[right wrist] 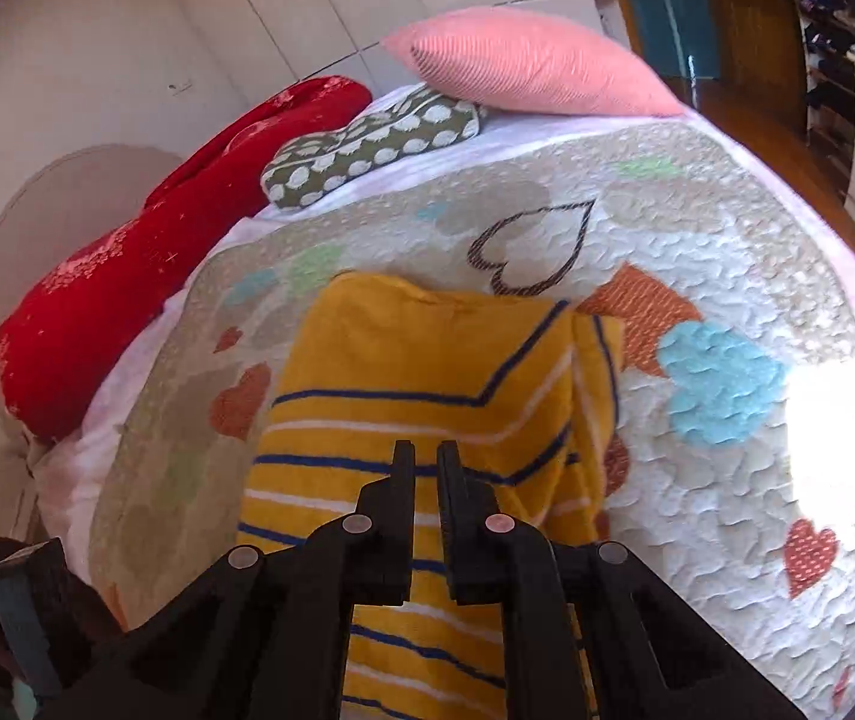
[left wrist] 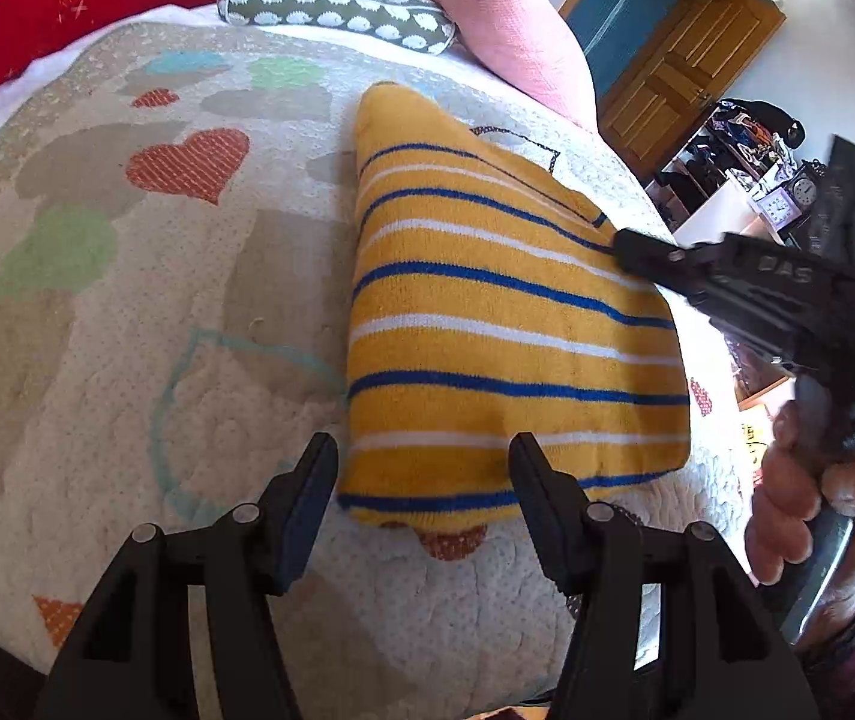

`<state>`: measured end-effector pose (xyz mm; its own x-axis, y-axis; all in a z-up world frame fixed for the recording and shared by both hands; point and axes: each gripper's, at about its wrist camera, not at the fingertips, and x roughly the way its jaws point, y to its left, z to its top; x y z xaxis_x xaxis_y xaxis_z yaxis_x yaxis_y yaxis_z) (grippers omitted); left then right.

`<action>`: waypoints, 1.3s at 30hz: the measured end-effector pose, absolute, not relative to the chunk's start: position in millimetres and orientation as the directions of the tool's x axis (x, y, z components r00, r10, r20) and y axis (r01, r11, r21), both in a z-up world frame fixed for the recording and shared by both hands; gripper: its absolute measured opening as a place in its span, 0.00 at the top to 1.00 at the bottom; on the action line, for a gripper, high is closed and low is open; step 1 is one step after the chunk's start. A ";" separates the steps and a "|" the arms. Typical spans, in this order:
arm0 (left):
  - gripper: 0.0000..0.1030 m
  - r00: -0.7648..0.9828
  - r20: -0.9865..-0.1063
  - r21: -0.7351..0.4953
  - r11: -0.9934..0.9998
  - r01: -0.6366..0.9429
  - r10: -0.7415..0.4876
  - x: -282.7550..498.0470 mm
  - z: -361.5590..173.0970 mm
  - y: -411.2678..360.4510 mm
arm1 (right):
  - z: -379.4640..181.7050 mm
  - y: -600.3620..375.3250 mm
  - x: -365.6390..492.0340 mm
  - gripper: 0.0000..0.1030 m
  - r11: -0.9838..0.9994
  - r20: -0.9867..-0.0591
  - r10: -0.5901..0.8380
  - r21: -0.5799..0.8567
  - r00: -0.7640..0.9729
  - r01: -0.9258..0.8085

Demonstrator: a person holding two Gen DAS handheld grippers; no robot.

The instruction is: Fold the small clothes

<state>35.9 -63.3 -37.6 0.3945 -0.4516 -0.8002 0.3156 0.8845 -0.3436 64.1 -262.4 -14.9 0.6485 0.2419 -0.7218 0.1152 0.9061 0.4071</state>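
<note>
A small yellow knitted garment [left wrist: 487, 324] with blue and white stripes lies folded on the heart-patterned quilt [left wrist: 127, 312]. My left gripper [left wrist: 421, 468] is open and empty, its fingers on either side of the garment's near edge. My right gripper [left wrist: 622, 249] shows in the left wrist view with its tip at the garment's far right edge. In the right wrist view the right gripper [right wrist: 426, 456] is shut with nothing between its fingers, over the garment [right wrist: 403, 372], whose right side is folded over.
A pink cushion [left wrist: 505, 24], a green spotted pillow [left wrist: 337, 3] and a red blanket [left wrist: 85, 6] lie at the head of the bed. A wooden door [left wrist: 679, 60] and cluttered shelves [left wrist: 739, 162] stand to the right, past the bed's edge.
</note>
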 end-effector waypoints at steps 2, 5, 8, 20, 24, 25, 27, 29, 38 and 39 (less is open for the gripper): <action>0.43 0.451 -0.796 -0.274 0.905 0.325 -0.403 24.2 -27.0 -60.6 | -45.5 -261.6 69.6 0.91 0.883 -0.746 0.287 0.450 0.601 0.137; 0.43 0.521 -0.776 -0.196 0.921 0.336 -0.355 10.8 -11.9 -59.3 | -78.2 -286.3 59.6 0.98 0.796 -0.682 0.351 0.578 0.641 0.178; 0.42 0.550 -0.758 -0.167 0.920 0.355 -0.350 -0.5 -2.3 -61.9 | -74.6 -301.6 36.0 0.98 0.749 -0.646 0.352 0.628 0.677 0.210; 0.42 0.531 -0.744 -0.152 0.877 0.456 -0.405 -27.3 5.0 -86.6 | -55.7 -294.0 -68.8 0.63 0.797 -0.691 0.003 0.438 0.723 0.415; 0.39 0.532 -0.744 -0.153 0.878 0.453 -0.404 -32.9 5.8 -85.4 | -63.1 -292.2 -68.4 0.63 0.802 -0.715 -0.006 0.414 0.699 0.430; 0.39 0.533 -0.743 -0.154 0.879 0.452 -0.405 -33.6 5.9 -85.3 | -60.7 -290.5 -69.0 0.63 0.806 -0.712 -0.012 0.409 0.702 0.429; 0.39 0.532 -0.744 -0.149 0.877 0.458 -0.404 -33.8 5.7 -85.2 | -54.2 -285.0 -70.4 0.63 0.821 -0.704 -0.031 0.388 0.710 0.420; 0.39 0.529 -0.745 -0.152 0.875 0.460 -0.407 -36.1 6.2 -85.8 | -47.6 -278.0 -71.9 0.63 0.837 -0.697 -0.054 0.358 0.715 0.413; 0.37 0.529 -0.743 -0.148 0.871 0.468 -0.410 -41.8 6.9 -87.8 | -50.3 -259.0 -70.3 0.59 0.866 -0.726 -0.066 0.298 0.685 0.400; 0.36 0.530 -0.742 -0.148 0.872 0.467 -0.410 -42.4 7.0 -87.7 | -52.0 -258.1 -69.6 0.59 0.866 -0.731 -0.066 0.296 0.679 0.403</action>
<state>-42.4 -87.7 7.0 0.5299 -0.4103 -0.7422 0.4674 0.8716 -0.1482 -69.6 -258.1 -52.0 0.6788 -0.0656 -0.7314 0.4026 0.8662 0.2961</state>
